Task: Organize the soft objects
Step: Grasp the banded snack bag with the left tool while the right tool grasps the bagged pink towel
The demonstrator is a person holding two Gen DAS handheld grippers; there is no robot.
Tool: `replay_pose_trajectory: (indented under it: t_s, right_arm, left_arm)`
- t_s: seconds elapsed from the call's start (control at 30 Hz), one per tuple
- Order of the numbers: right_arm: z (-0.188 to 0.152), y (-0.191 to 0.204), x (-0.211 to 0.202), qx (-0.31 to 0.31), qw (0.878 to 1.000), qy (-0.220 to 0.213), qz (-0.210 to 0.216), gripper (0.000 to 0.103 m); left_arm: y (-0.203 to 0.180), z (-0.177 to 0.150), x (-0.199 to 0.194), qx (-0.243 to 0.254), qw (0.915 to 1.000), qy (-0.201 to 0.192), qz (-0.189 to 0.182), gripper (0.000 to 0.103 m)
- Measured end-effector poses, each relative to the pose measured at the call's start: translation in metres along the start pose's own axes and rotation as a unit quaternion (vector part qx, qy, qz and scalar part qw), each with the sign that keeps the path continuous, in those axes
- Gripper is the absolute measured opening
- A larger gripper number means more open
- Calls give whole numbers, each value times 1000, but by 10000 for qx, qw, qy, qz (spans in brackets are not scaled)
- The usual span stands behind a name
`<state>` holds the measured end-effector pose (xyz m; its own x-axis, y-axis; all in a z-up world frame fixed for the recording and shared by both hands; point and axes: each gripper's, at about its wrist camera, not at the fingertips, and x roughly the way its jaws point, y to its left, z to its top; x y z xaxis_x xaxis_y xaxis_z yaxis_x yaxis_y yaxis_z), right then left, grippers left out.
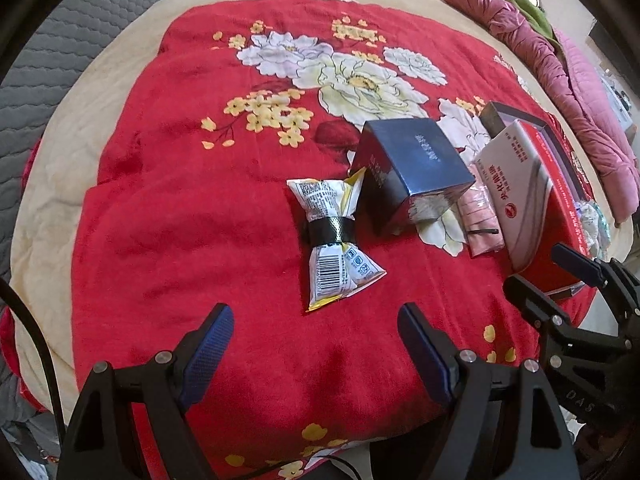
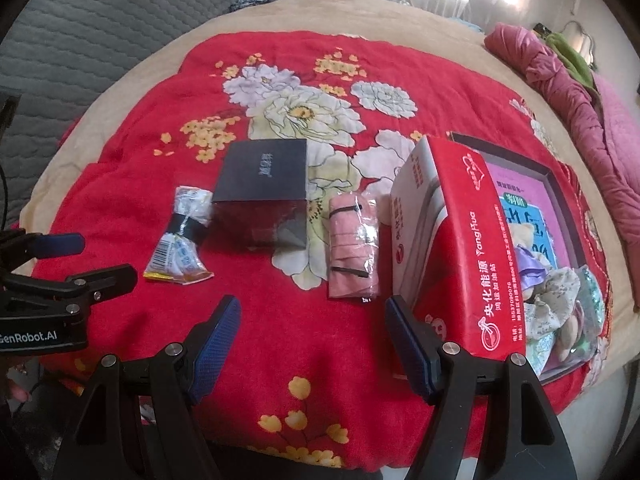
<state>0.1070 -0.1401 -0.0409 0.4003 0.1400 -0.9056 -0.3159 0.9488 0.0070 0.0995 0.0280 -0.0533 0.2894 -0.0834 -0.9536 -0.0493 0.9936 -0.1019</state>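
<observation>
- Left tongs (image 1: 316, 344) are standing spread, nothing between the blue pads, hovering over the red floral blanket (image 1: 180, 208) on the bed.
- Right tongs (image 2: 312, 336) are likewise standing spread and empty, above the same blanket.
- A snack packet (image 1: 334, 236), cinched at its waist by a black band, is lying just ahead of the left tongs, touching the dark blue box (image 1: 408, 168).
- A pink rolled cloth in clear wrap (image 2: 354, 246) is lying ahead of the right tongs, between the dark box and the red-and-white carton (image 2: 460, 248).
- An open tray (image 2: 560, 200) beside the carton is holding soft toys and fabric pieces.
- A pink quilt (image 1: 560, 80) is lying bunched along the far edge.
</observation>
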Motion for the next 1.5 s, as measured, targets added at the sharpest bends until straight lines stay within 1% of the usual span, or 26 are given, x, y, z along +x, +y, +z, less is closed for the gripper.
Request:
replay_pose_trajectory:
  t_s: [0.13,0.23,0.37,0.6,0.73,0.9,1.0,1.13,1.5]
  right_arm:
    - [5,-1,12,-88,9994,42,-320,75]
    - [11,-2,24,-145,9988,96,-459,75]
    - [15,-2,39,-202,9980,185,-562,75]
    - [22,5,63,-430,9948,289,-882,75]
    - [28,11,72,-583,9926,295,-1019,75]
    - [34,14,83,-775,9878,292,-1319,75]
    - [35,15,87,-916,9851,257,-1430,75]
    - [35,20,96,-1185,9791,246,-1632,75]
    - [37,26,111,-1629,9675,288,-1913,75]
  left_arm:
    - [-2,6,16,-72,9999,107,1,83]
    - [-1,12,26,-191,9997,169,-53,83]
    - [3,22,37,-328,9992,214,7,83]
    - [9,37,51,-415,9986,315,44,83]
    - [6,41,57,-357,9987,366,36,83]
    - [3,43,62,-369,9985,407,50,83]
    - [5,45,65,-388,9983,431,68,83]
    - [6,46,68,-404,9981,462,91,83]
    - [7,49,75,-426,9975,553,91,83]
